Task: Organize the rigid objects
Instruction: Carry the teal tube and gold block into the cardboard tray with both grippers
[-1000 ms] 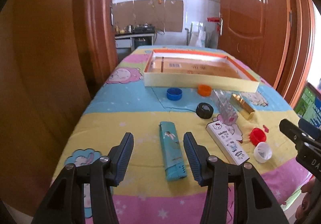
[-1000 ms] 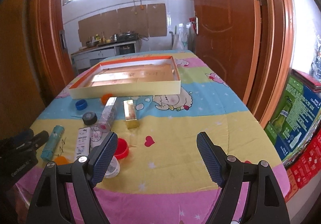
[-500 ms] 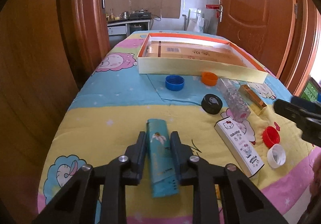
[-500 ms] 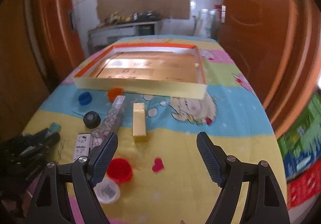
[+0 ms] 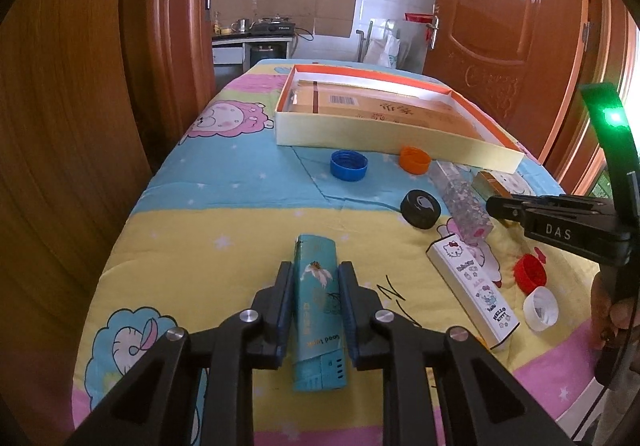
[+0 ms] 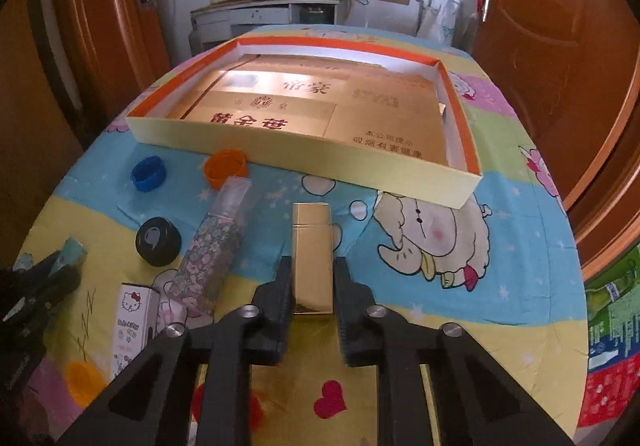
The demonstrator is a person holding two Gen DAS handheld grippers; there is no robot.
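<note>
My left gripper (image 5: pixel 315 276) is shut on a teal box (image 5: pixel 316 294) that lies on the patterned tablecloth. My right gripper (image 6: pixel 311 270) is shut on a shiny gold box (image 6: pixel 312 254) lying lengthwise on the cloth. A shallow cream tray with an orange rim (image 6: pixel 304 148) stands beyond both, also seen in the left wrist view (image 5: pixel 384 134). The right gripper shows side-on in the left wrist view (image 5: pixel 496 206).
Loose on the cloth: a blue cap (image 5: pixel 348 165), an orange cap (image 5: pixel 415 159), a black cap (image 5: pixel 420 207), a floral clear tube (image 6: pixel 212 246), a Hello Kitty box (image 5: pixel 472 294), a red cap (image 5: pixel 530 272), a white cap (image 5: pixel 540 308). Wooden doors flank the table.
Both grippers went from wide open to shut. The left closed on the teal box first; the right moved forward and closed on the gold box.
</note>
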